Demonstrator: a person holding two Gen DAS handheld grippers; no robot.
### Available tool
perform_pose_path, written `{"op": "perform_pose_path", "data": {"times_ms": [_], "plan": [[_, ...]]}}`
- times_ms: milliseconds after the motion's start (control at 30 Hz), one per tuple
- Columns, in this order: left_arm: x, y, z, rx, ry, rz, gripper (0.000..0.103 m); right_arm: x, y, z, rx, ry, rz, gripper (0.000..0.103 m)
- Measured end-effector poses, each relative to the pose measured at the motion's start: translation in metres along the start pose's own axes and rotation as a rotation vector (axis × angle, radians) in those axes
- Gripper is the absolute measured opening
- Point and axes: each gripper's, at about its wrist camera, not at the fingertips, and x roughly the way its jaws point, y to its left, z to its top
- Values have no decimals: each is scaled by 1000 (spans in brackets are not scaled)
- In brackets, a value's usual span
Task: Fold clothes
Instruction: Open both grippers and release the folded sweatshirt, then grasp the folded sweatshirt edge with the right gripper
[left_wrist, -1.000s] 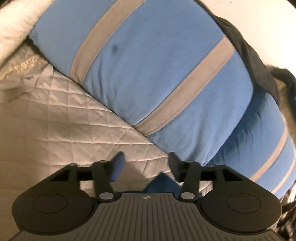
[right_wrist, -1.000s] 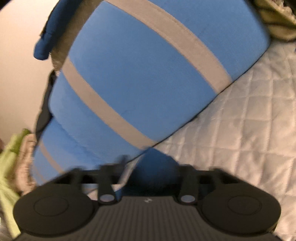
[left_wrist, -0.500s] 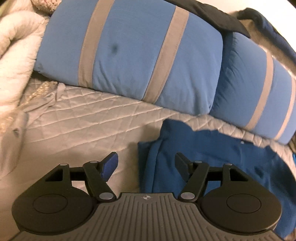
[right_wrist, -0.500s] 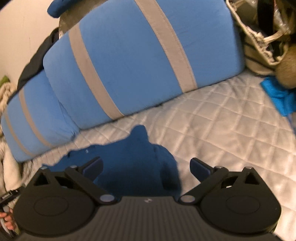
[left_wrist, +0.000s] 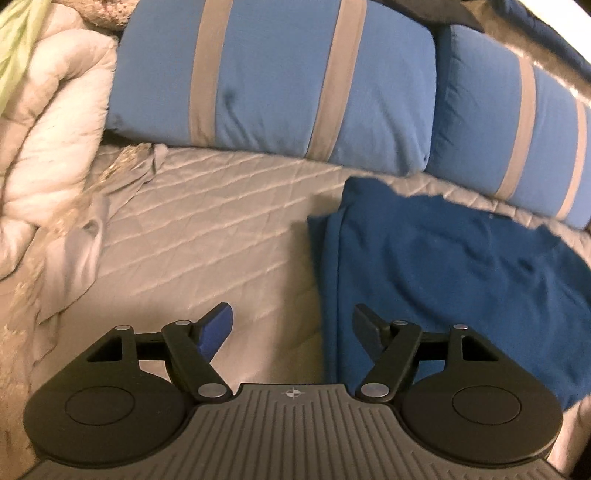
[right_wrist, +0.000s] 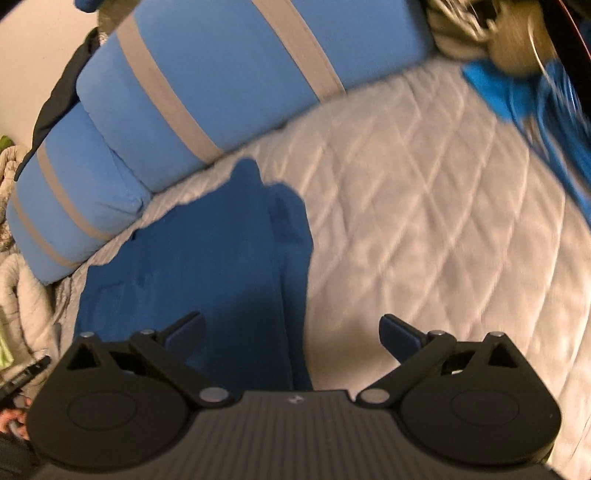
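Observation:
A dark blue garment (left_wrist: 450, 273) lies folded flat on the white quilted bed (left_wrist: 207, 236), below the pillows. My left gripper (left_wrist: 291, 325) hovers over the garment's left edge, its jaws still opening, with nothing pinched between its pads. In the right wrist view the same garment (right_wrist: 207, 266) spreads to the lower left. My right gripper (right_wrist: 291, 332) hangs above the garment's right edge, jaws wide open and empty. Its left fingertip (right_wrist: 186, 332) is over the cloth, its right one over bare quilt (right_wrist: 424, 240).
Two light blue pillows with grey stripes (left_wrist: 280, 81) (right_wrist: 229, 81) lean along the back of the bed. A bunched white duvet (left_wrist: 48, 140) lies at the left. Bright blue cloth (right_wrist: 532, 99) and a beige bag (right_wrist: 480, 33) sit at the right. A person's fingers (right_wrist: 11, 421) show at the lower left.
Both grippers have pulled back from the pillows and let go of the blue garment, which now lies flat on the quilt. Both pairs of jaws have opened wider.

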Motion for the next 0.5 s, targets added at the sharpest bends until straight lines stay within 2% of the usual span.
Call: {"op": "perform_pose_path", "data": {"times_ms": [167,267,367,500], "plan": [[-15,2,-21,10,-2,0,71,2,-18,-23,74,55,25,102],[-21,3,-30,-5,0,-15,71,5,-28,-35,153,61,124,99],[-30,4,-38,-52,-8,-39,71,12,-34,-47,228,70,181,92],[-45,-5,-44,-94,-31,-73,71,17,-34,-59,255,44,190,85]]}}
